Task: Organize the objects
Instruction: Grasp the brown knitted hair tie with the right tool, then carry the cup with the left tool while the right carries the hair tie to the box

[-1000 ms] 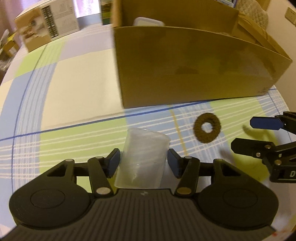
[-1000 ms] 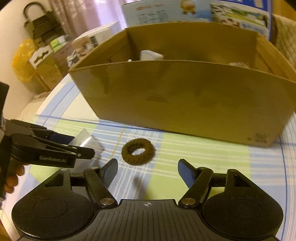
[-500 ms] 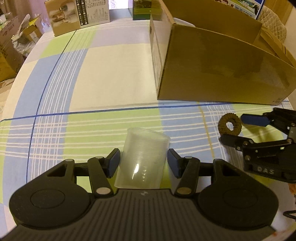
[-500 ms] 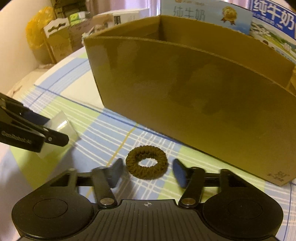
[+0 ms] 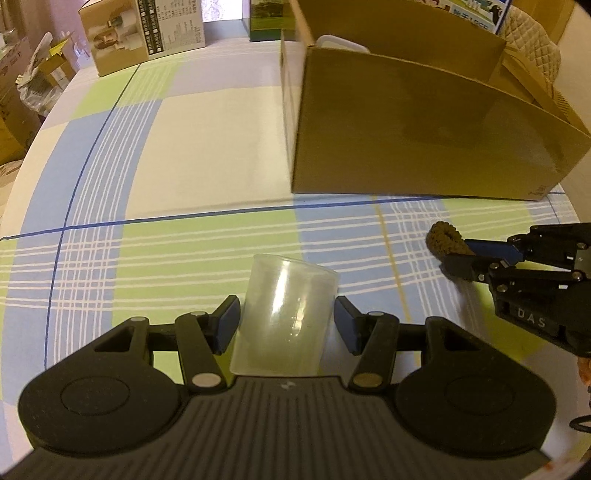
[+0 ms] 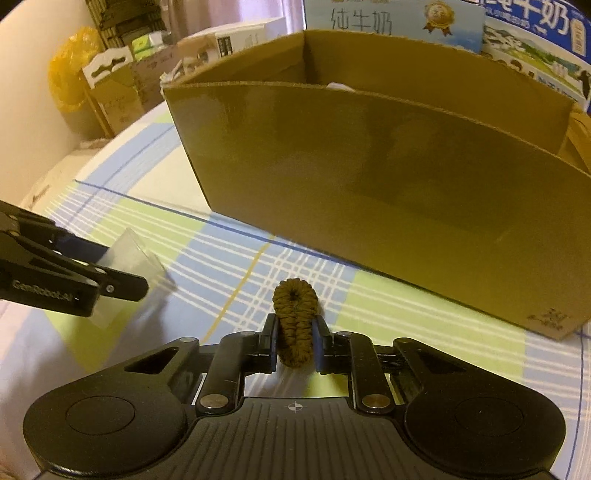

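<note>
A clear plastic cup lies between the blue pads of my left gripper, which is shut on it above the checked tablecloth. In the right wrist view the same cup shows at the left, held by the left gripper. My right gripper is shut on a brown hair scrunchie, squeezed flat and upright between the pads. From the left wrist view the scrunchie sticks out of the right gripper at the right. A large open cardboard box stands just behind both.
The cardboard box holds a white item near its far left corner. Printed cartons stand at the table's far edge, milk cartons behind the box. Stacked boxes and a yellow bag sit beyond the table at the left.
My right gripper came down over the scrunchie and closed on it, pinching it upright. The left gripper kept its hold on the cup and hardly moved.
</note>
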A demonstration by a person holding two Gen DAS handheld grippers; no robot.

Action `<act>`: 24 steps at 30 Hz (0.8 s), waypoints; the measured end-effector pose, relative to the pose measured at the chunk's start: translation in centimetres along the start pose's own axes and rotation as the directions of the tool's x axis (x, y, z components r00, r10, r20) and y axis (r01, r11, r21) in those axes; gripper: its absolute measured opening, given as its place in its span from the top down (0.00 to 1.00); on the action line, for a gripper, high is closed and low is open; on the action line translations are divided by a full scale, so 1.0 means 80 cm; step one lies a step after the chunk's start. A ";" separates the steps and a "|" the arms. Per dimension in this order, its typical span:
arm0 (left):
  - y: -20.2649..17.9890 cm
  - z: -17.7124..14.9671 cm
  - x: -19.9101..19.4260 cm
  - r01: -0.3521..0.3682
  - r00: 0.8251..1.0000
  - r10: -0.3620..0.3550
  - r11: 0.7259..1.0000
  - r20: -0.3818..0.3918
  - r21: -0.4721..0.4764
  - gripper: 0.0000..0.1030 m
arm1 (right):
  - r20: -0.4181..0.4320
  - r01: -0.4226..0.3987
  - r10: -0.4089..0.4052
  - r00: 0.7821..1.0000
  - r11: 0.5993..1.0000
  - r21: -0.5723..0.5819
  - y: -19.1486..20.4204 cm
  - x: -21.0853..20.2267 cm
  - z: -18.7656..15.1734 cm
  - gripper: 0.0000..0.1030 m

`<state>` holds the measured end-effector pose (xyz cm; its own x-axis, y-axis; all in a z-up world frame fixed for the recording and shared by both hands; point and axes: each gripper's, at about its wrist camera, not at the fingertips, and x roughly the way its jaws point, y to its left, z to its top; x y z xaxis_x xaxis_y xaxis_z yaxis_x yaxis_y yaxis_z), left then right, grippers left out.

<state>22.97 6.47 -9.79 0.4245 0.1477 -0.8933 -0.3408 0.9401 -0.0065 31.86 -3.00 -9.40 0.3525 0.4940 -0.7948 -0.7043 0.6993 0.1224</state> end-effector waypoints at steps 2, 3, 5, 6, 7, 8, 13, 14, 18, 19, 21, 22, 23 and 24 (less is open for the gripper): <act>-0.004 0.000 -0.004 0.006 1.000 -0.006 1.000 0.005 0.007 0.50 | 0.011 -0.010 0.010 1.000 1.000 0.018 -0.001 -0.012 -0.001 0.86; -0.006 -0.001 -0.007 0.010 1.000 -0.010 1.000 0.008 0.010 0.50 | 0.017 -0.013 0.012 1.000 1.000 0.026 -0.002 -0.017 -0.001 0.86; -0.009 -0.001 -0.013 0.015 1.000 -0.016 1.000 0.015 0.015 0.50 | 0.031 -0.016 0.015 0.999 0.999 0.042 -0.005 -0.030 -0.003 0.86; -0.010 -0.002 -0.016 0.017 1.000 -0.018 1.000 0.018 0.016 0.51 | 0.036 -0.018 0.016 0.999 0.999 0.049 -0.005 -0.036 -0.004 0.86; -0.012 -0.002 -0.019 0.019 1.000 -0.019 1.000 0.021 0.018 0.51 | 0.043 -0.020 0.018 0.999 0.998 0.057 -0.007 -0.042 -0.005 0.86; -0.013 -0.002 -0.023 0.021 0.999 -0.021 1.000 0.026 0.019 0.51 | 0.048 -0.023 0.020 0.999 0.998 0.065 -0.009 -0.049 -0.006 0.86; -0.021 0.000 -0.049 0.036 0.997 -0.038 0.999 0.064 0.029 0.57 | 0.079 -0.028 0.020 0.997 0.995 0.095 -0.015 -0.077 -0.010 0.86; -0.022 0.001 -0.053 0.039 0.996 -0.042 0.999 0.073 0.030 0.57 | 0.085 -0.025 0.017 0.996 0.995 0.101 -0.016 -0.082 -0.011 0.86; -0.032 0.007 -0.072 0.052 0.991 -0.058 0.997 0.118 0.051 0.58 | 0.110 -0.015 0.002 0.994 0.993 0.118 -0.022 -0.102 -0.013 0.86; -0.034 0.008 -0.074 0.054 0.991 -0.060 0.997 0.123 0.054 0.58 | 0.114 -0.013 -0.001 0.993 0.993 0.121 -0.025 -0.106 -0.013 0.86; -0.038 0.010 -0.081 0.060 0.988 -0.068 0.996 0.137 0.060 0.58 | 0.126 -0.010 -0.006 0.992 0.992 0.129 -0.027 -0.112 -0.013 0.86; -0.041 0.011 -0.085 0.063 0.987 -0.071 0.996 0.143 0.064 0.58 | 0.132 -0.010 -0.007 0.991 0.991 0.131 -0.029 -0.116 -0.013 0.86; -0.043 0.012 -0.088 0.066 0.986 -0.075 0.996 0.150 0.068 0.58 | 0.138 -0.010 -0.009 0.990 0.991 0.132 -0.031 -0.121 -0.013 0.86; -0.045 0.013 -0.092 0.070 0.984 -0.080 0.995 0.157 0.072 0.58 | 0.146 -0.008 -0.012 0.989 0.991 0.132 -0.031 -0.125 -0.012 0.86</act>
<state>21.93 2.29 -2.75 0.5770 0.1182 -0.8082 -0.2491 0.9678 -0.0363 29.49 -10.16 -2.35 0.4468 0.5560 -0.7009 -0.6192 0.7577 0.2063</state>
